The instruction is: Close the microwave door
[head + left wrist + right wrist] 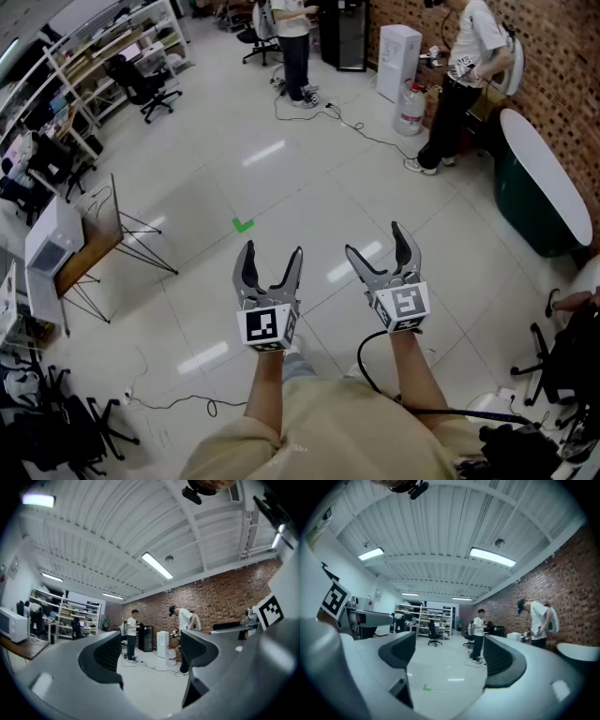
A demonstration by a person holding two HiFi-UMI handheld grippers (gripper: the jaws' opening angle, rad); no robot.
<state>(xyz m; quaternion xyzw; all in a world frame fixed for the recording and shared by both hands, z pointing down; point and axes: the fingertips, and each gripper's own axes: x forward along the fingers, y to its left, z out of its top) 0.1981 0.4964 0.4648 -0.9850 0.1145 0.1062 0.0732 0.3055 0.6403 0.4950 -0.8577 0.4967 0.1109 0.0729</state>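
A white microwave (53, 246) sits on a small wooden table (92, 246) at the far left of the head view; it also shows at the left edge of the left gripper view as the microwave (12, 626). I cannot tell from here how its door stands. My left gripper (272, 261) and right gripper (379, 246) are held side by side over the white floor, far from the microwave, both open and empty. In their own views, the left gripper (151, 656) and the right gripper (450, 656) have only the room between their jaws.
Two people stand near the brick wall at the back, one by a white water dispenser (397, 61) and a red canister (411, 109). A cable (347, 122) trails over the floor. Office chairs (145, 86) and shelves line the left. A green tape mark (243, 224) lies ahead.
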